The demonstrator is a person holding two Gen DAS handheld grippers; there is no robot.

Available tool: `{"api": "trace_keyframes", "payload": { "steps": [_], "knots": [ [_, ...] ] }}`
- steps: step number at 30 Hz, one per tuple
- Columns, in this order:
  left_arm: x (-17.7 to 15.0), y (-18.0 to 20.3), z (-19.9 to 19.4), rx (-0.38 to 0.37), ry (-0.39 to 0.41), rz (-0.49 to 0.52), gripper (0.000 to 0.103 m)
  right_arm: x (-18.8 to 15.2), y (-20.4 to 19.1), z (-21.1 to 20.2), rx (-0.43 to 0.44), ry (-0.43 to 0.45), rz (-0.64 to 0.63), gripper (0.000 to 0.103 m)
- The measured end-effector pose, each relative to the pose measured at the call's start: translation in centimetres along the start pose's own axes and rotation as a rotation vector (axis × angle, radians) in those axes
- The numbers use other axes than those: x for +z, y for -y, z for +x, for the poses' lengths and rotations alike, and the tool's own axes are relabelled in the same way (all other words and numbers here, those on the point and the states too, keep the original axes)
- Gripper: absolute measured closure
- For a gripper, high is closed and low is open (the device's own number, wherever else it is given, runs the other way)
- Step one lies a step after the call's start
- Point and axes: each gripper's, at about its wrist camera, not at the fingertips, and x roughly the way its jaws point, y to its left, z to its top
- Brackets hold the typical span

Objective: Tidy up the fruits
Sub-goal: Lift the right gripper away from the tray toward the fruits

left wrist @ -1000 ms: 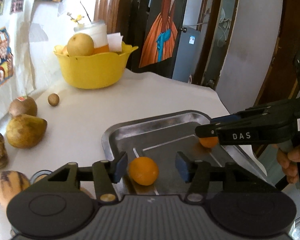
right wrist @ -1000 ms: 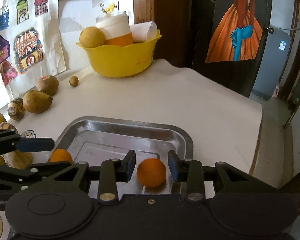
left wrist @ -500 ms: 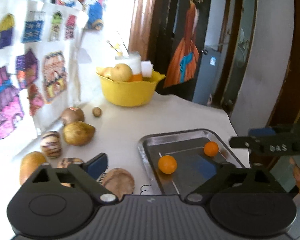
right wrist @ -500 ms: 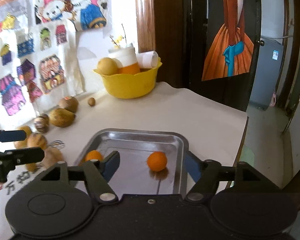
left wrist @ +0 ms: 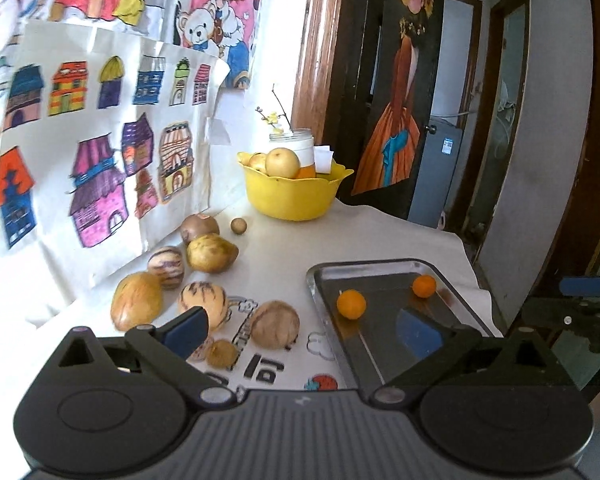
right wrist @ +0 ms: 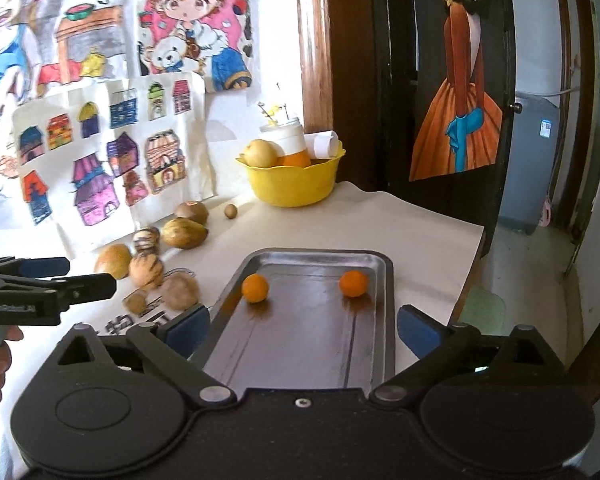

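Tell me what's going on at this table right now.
A person is sorting fruit with a handheld tool in each hand. Two small oranges, one on the left and one on the right, lie apart in the metal tray. The left tool is open and empty; the right tool is empty too, its jaws opening. Both hang above the tray's near end. Pears, striped melons and other brownish fruit lie loose on the white tablecloth beside the tray, with a yellow bowl behind.

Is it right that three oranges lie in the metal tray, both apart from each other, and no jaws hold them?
Not quite: the tray holds two oranges, not three, one toward its left side and one toward its right. The right wrist view shows it. The rest stands: they lie apart, and no jaws hold them.
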Motion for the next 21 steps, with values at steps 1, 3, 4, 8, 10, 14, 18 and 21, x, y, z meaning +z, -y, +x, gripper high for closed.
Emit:
{"api": "trace_keyframes", "payload": {
  "steps": [1, 3, 4, 8, 10, 14, 18, 21],
  "knots": [
    [-0.3, 0.0, -0.4, 0.002, 0.001, 0.002, 0.000, -0.3, -0.4, -0.7, 0.001, 0.006, -0.002, 0.002],
    [-0.8, 0.1, -1.6, 0.011, 0.006, 0.009, 0.000, -1.0, -1.0, -1.9, 0.003, 0.015, -0.001, 0.001],
    [-1.2, 0.0, -2.3, 0.014, 0.008, 0.010, 0.000, -1.3, -1.3, -2.3, 0.005, 0.017, 0.001, 0.001],
    [-2.3, -0.2, -4.5, 0.025, 0.007, 0.002, 0.000, -2.7, -2.6, -4.2, 0.015, 0.009, 0.005, 0.001],
    [-2.9, -0.4, -5.4, 0.029, 0.009, 0.002, 0.000, -3.4, -3.3, -5.0, 0.016, -0.001, 0.008, 0.001],
    [-3.9, -0.8, -6.8, 0.033, 0.003, 0.002, 0.000, -4.8, -4.7, -6.2, 0.011, -0.023, 0.006, 0.001],
    [-5.1, -1.3, -7.8, 0.035, -0.016, -0.003, 0.000, -6.3, -6.3, -7.0, 0.028, -0.045, -0.005, 0.001],
    [-6.0, -1.8, -8.3, 0.033, -0.046, -0.012, 0.000, -7.4, -7.3, -7.2, 0.041, -0.068, -0.019, 0.001]
  ]
}}
